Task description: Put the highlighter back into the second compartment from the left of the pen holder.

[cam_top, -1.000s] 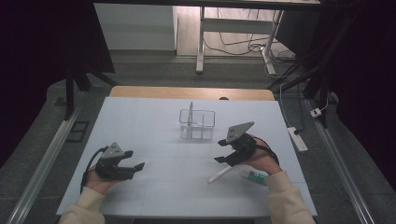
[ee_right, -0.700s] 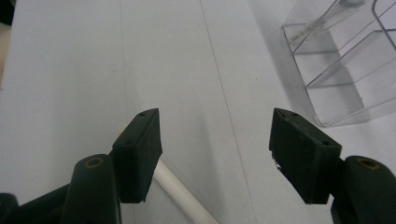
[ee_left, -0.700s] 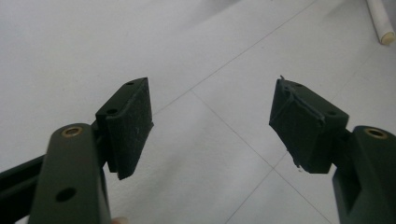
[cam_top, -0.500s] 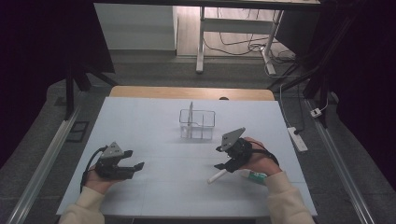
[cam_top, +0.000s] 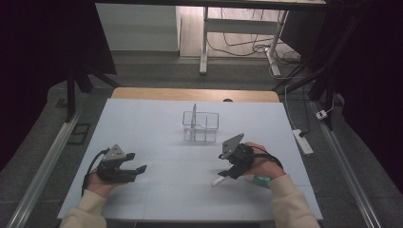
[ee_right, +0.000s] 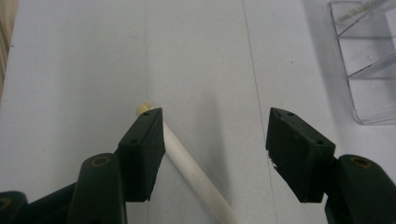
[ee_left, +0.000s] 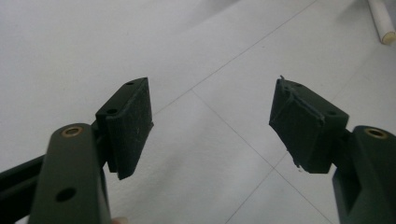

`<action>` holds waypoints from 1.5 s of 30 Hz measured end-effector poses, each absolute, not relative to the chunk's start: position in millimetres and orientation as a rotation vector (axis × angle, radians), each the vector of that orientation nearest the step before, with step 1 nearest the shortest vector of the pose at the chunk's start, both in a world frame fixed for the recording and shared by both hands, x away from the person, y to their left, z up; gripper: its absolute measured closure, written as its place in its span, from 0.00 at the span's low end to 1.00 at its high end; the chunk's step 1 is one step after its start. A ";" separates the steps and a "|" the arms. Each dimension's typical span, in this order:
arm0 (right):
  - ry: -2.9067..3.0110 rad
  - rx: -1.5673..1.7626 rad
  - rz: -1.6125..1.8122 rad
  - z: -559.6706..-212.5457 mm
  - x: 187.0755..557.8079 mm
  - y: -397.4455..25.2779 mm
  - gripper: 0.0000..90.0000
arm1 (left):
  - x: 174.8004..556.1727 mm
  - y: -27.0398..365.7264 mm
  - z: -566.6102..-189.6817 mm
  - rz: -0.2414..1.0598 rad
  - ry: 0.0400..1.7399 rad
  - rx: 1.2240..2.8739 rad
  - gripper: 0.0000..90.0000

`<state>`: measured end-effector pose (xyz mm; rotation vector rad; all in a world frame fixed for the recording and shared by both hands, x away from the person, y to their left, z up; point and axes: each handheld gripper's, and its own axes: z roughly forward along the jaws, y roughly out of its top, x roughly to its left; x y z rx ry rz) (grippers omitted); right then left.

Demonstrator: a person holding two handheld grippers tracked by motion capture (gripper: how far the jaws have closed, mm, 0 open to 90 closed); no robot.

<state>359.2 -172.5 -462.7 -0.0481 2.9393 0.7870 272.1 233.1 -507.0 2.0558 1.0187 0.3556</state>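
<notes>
The stick (ee_right: 187,161) was thin, white and round. It lay flat and slanted on the table (cam_top: 157,137).

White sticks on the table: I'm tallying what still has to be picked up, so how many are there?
1. The white stick lies flat on the table, under the open right tool, its tip beside one jaw. The person's hand may hide others.

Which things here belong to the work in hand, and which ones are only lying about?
Part of the work:
- right tool, open over the white stick
- white stick, lying on the table
- clear divided box, probably its goal

Lying about:
- left tool, open and idle
- power strip on the floor
</notes>
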 end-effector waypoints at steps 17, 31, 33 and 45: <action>2.991 -0.096 0.683 -472.5 359.2 -171.7 0.41 | 272.6 233.0 -507.6 0.354 1.017 2.062 0.33; 3.036 -0.130 0.538 -485.9 359.5 -178.7 0.49 | 273.1 232.8 -508.5 0.350 1.017 2.066 0.33; 3.026 -0.141 0.525 -487.0 359.5 -179.8 0.52 | 273.1 232.6 -508.6 0.350 1.016 2.068 0.33; 3.007 -0.206 0.410 -494.4 362.0 -181.7 0.63 | 273.1 232.5 -508.9 0.350 1.016 2.072 0.33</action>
